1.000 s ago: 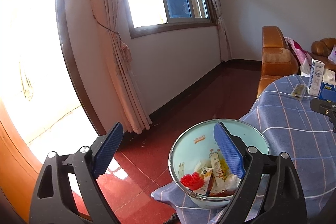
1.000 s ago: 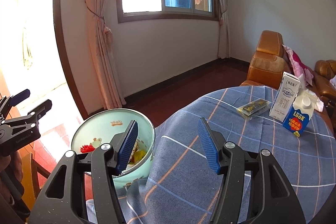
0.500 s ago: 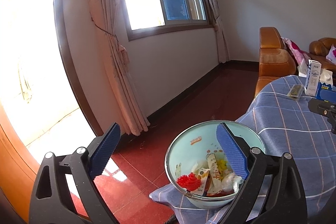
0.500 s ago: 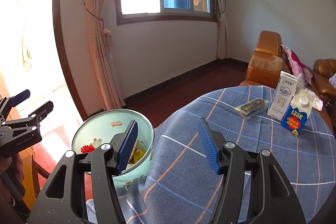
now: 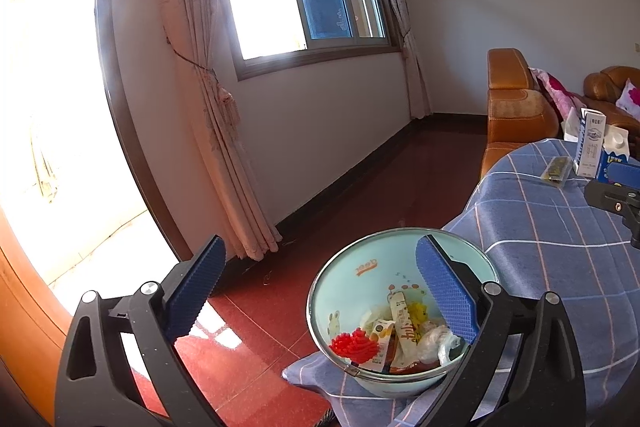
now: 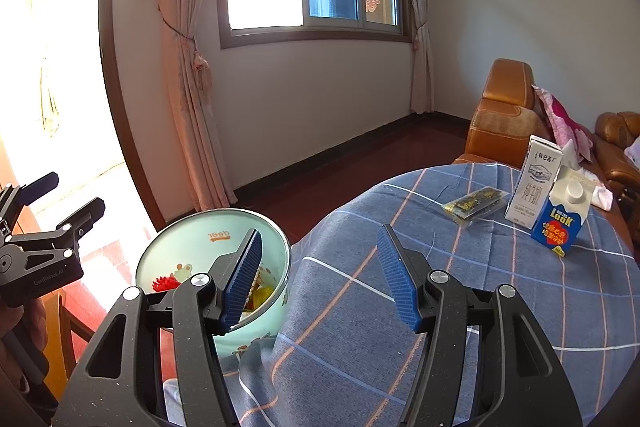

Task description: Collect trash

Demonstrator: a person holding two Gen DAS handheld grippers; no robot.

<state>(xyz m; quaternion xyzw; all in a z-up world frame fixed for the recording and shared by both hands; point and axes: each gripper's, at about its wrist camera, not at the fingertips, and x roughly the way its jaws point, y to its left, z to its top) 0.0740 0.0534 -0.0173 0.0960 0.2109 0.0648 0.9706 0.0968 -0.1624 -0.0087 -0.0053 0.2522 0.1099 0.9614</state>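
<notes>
A pale green enamel basin (image 5: pixel 360 269) (image 6: pixel 208 239) sits at the near left edge of the blue plaid tablecloth (image 6: pixel 460 287); it holds wrappers, a red spiky piece (image 5: pixel 354 345) and crumpled plastic. My left gripper (image 5: pixel 320 287) is open and empty, its right finger over the basin. My right gripper (image 6: pixel 320 275) is open and empty above the cloth beside the basin. At the table's far side lie a gold-patterned packet (image 6: pixel 474 205), a white milk carton (image 6: pixel 534 183) and a blue carton (image 6: pixel 562 215).
Orange leather sofas (image 6: pixel 504 115) with pink cushions stand behind the table. Red glossy floor (image 5: pixel 360 187), curtains and a window wall lie to the left. A bright doorway is at the far left.
Both grippers drifted slightly; the left view has tilted so the basin sits a little lower and further left. Both stay open and empty.
</notes>
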